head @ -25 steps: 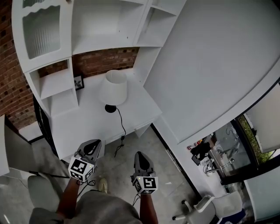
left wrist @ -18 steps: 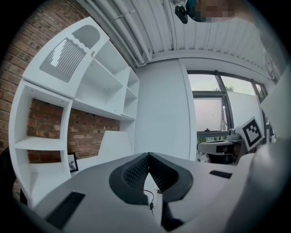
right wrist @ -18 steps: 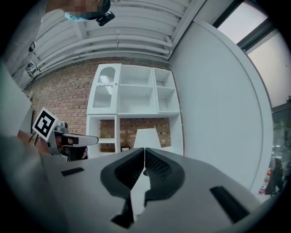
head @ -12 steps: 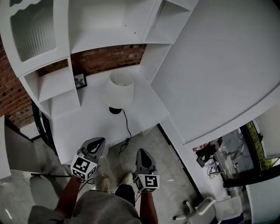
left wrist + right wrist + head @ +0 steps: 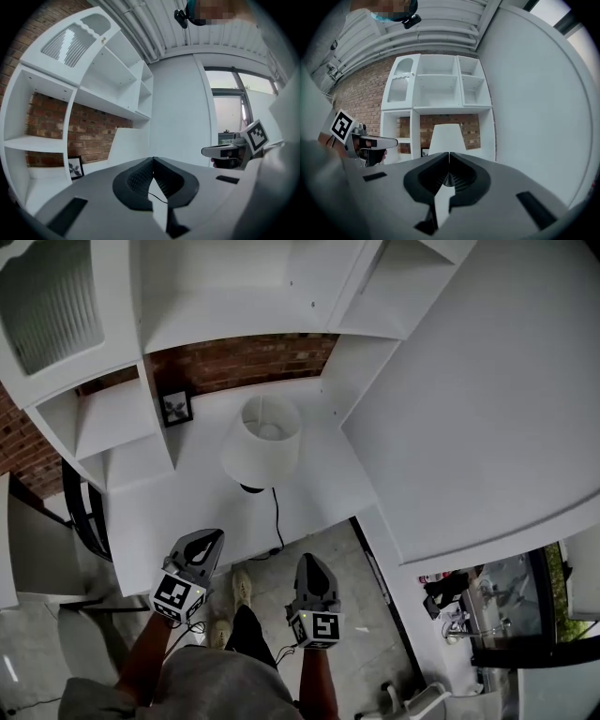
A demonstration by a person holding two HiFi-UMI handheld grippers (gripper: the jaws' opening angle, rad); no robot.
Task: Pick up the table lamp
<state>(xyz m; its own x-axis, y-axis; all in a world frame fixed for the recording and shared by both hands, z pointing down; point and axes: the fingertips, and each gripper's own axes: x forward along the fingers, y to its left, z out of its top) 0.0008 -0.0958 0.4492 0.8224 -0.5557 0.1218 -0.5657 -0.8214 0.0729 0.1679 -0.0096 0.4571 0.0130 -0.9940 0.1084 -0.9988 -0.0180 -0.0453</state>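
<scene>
A white shelving unit (image 5: 234, 315) fills the top of the head view, with a brick wall (image 5: 244, 360) showing through its lower bay. Below it lies the white desk (image 5: 187, 507), its front edge facing the person.

The table lamp (image 5: 262, 442) stands upright near the middle of the desk, its white shade hiding most of the dark base (image 5: 251, 487). It is at about 1 o'clock from the left gripper (image 5: 212, 538) and 11 o'clock from the right gripper (image 5: 307, 564), well apart from both.

Both grippers are held level in front of the desk edge, side by side. In the left gripper view the jaws meet with nothing between them, and the right gripper view shows the same, with the shade straight ahead at 12 o'clock.

A small framed picture (image 5: 175, 409) leans at 10 o'clock from the lamp. A thin black cord (image 5: 277, 519) runs from the base towards 5 o'clock and over the desk edge.
</scene>
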